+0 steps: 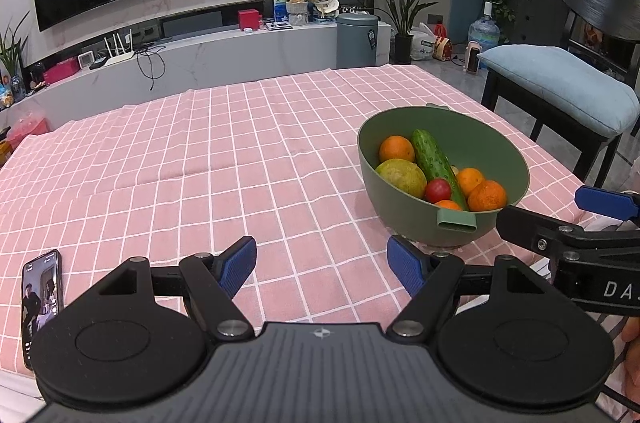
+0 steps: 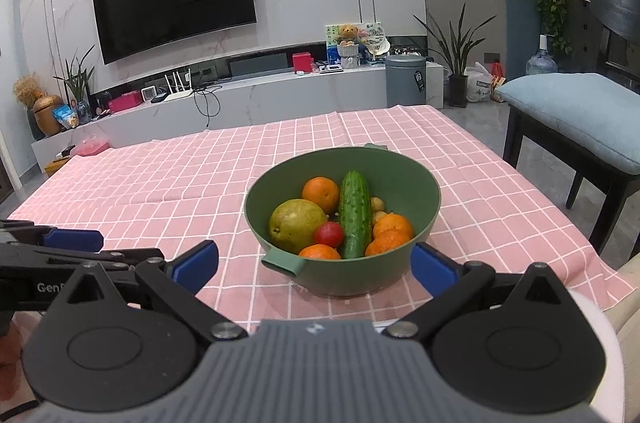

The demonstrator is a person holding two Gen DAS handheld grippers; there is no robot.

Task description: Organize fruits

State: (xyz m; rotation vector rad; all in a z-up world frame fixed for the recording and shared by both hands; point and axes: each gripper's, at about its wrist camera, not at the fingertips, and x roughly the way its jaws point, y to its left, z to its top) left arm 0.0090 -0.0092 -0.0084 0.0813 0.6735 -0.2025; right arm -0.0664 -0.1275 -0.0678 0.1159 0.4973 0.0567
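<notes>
Fruit fills the bowl [image 1: 508,163] right of the wide-open, empty left tongs [image 1: 321,269] over the pink surface [image 1: 200,163], phone [image 1: 40,303] at left, and from the right view the right tongs [image 2: 314,263] gape empty, straddling the bowl's near side.

My left gripper [image 1: 322,269] has a grey ribbed body with a small star-like mark in its middle, and two black round discs at its sides. Black link arms with silver screws carry the blue ribbed pads [image 1: 240,269]. My right gripper [image 2: 314,265] is built the same: grey ribbed body, black discs, blue pads [image 2: 196,265]. Beside it, the other tool's black arm shows white letters "Gen". A bit of skin shows at the edge.
</notes>
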